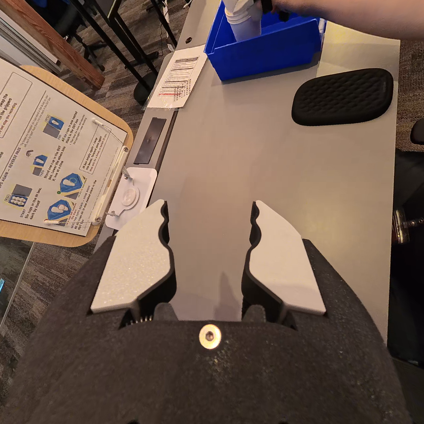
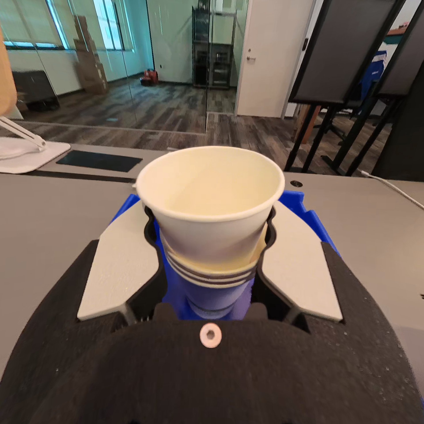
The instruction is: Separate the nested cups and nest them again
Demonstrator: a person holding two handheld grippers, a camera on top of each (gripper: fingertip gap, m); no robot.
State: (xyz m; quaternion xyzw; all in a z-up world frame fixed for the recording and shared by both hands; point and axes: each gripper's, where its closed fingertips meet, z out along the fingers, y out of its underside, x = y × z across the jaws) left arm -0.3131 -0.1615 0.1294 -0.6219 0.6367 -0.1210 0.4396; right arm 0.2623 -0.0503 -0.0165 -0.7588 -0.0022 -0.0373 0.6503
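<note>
My right gripper (image 2: 210,211) is shut on the top white paper cup (image 2: 213,231), and its fingers dent the cup's sides. This cup stands upright, partly raised out of the stack of nested cups (image 2: 211,278) below it, inside the blue bin (image 2: 296,202). In the left wrist view the stack (image 1: 245,23) shows in the blue bin (image 1: 259,57) at the far end of the table, under a person's arm (image 1: 344,18). My left gripper (image 1: 209,204) is open and empty above the grey table (image 1: 229,149), well short of the bin.
A black padded rest (image 1: 343,97) lies on the table's right side. A printed sheet (image 1: 177,78) lies left of the bin. A board with an instruction sheet (image 1: 55,158) stands on a white stand (image 1: 135,195) at the table's left edge.
</note>
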